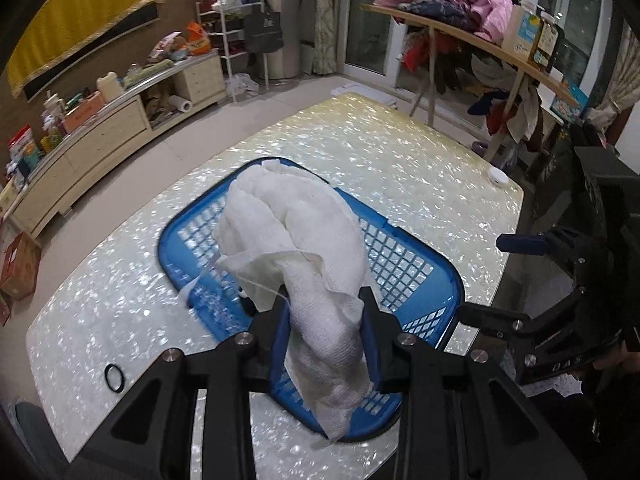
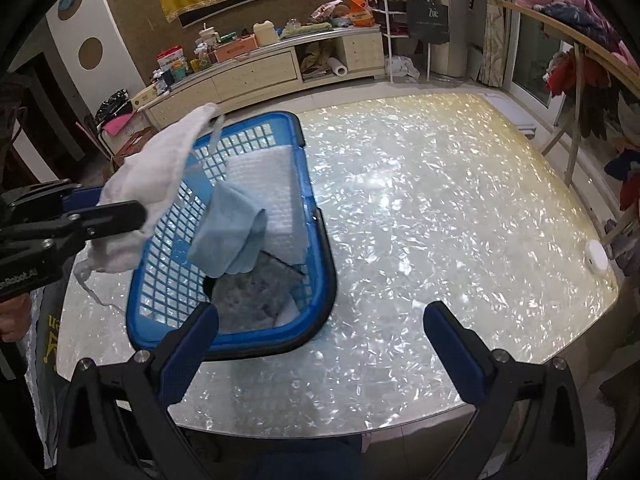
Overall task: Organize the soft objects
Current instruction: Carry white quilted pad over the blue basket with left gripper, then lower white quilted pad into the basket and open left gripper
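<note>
Surface: pearlescent shell-pattern table (image 2: 420, 208), glossy, fills most of both wrist views.
Basket: blue plastic lattice basket (image 2: 320, 240) standing on the table; in the right wrist view it sits at about 10 o'clock from picture centre, in the left wrist view dead centre, under the cloth.
Left gripper: left gripper (image 1: 326, 320) clamped on a white gauze cloth (image 1: 304, 236); both pads press the fabric, jaws narrow. Cloth bunched, hangs in the air above the basket; loose threads trail at 9 o'clock from the fingers.
Same cloth, other view: white gauze cloth (image 2: 148, 184) seen at 9 o'clock, over the basket's near-left rim, held by the black finger of the left gripper (image 2: 120, 216). Whether its lowest fold touches the rim, cannot tell.
Right gripper: right gripper (image 2: 320, 344) jaws stand wide apart, nothing between them; the left finger overlaps the basket's near rim in view, the right one is over bare table. Also visible at 3 o'clock in the left wrist view (image 1: 520, 280).
Basket contents: light blue cloth (image 2: 228, 232) draped over the left wall; white padded sheet (image 2: 272, 196) flat toward the far end; grey fuzzy cloth (image 2: 252, 300) at the near end.
Table extras: small white round disc (image 2: 596, 260) near the right edge, 3 o'clock; black ring (image 1: 114, 378) at 8 o'clock in the left wrist view.
</note>
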The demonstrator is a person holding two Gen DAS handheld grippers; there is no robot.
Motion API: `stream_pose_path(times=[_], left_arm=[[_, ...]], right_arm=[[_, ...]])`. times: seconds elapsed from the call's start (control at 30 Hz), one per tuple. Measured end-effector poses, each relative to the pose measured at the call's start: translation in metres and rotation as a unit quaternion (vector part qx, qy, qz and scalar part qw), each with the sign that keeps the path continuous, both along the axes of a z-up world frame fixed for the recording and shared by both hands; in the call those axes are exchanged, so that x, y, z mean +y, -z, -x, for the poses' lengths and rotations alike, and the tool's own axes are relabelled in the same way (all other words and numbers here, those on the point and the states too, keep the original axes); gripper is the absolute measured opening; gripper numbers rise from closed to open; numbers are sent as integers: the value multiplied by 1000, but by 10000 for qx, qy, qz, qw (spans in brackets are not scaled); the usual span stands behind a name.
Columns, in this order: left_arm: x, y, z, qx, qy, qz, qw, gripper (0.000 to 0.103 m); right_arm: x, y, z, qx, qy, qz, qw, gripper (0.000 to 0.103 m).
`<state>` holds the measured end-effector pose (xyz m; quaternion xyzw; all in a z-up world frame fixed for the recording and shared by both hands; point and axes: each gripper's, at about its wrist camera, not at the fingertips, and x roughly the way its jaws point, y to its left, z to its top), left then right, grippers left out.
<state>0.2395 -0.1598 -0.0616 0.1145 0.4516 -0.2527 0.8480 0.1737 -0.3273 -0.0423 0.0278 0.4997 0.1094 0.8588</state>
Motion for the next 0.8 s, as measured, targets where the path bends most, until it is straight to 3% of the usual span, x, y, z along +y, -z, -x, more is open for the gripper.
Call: stream_pose_path(times=[0.33, 0.8], left_arm=[[-27, 39, -29, 234, 225, -202, 9993, 30], [-29, 89, -72, 704, 341, -359, 9963, 30]], right_arm=[[-9, 4, -7, 49, 106, -27, 9999, 103], [0, 15, -16, 201, 75, -80, 9997, 103]])
